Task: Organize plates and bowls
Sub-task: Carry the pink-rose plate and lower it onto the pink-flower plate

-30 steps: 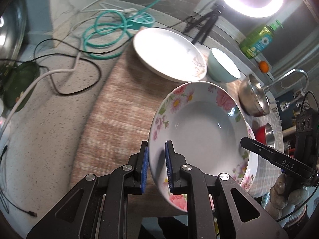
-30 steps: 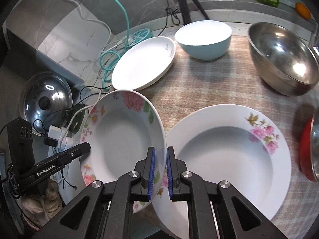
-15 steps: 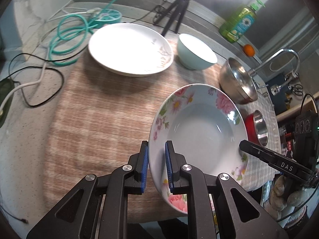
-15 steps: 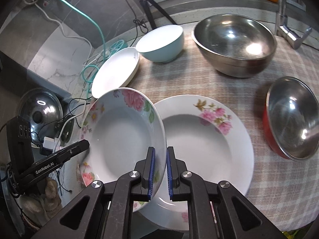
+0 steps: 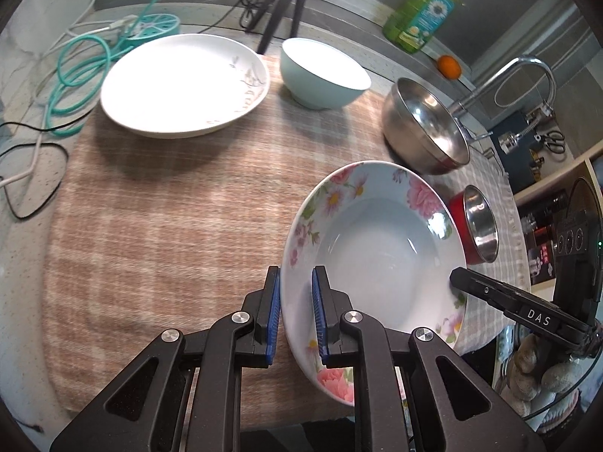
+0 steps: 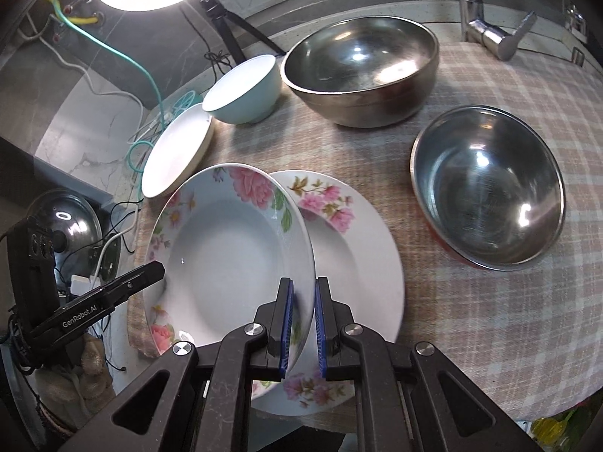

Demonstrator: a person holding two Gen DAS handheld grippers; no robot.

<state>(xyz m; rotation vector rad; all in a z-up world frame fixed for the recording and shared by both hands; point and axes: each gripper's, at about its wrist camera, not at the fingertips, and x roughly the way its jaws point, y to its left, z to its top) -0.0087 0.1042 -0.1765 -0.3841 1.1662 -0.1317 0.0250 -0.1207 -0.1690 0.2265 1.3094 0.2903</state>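
Note:
A deep plate with pink flowers (image 5: 377, 260) is held off the checked cloth by both grippers. My left gripper (image 5: 296, 318) is shut on its near left rim. My right gripper (image 6: 301, 324) is shut on its opposite rim (image 6: 233, 256). The held plate hangs tilted over the left part of a second flowered plate (image 6: 354, 256) that lies on the cloth. A plain white plate (image 5: 184, 83) lies at the far left, a pale blue bowl (image 5: 320, 73) beside it.
A large steel bowl (image 6: 361, 71) stands at the back and a steel bowl with a red outside (image 6: 486, 188) at the right. A tap (image 5: 524, 83), a green soap bottle (image 5: 426, 11), a tripod (image 5: 282, 0) and cables (image 5: 75, 71) line the counter's far side.
Both grippers carried the flowered plate to the right, over the second flowered plate. The grip has not changed.

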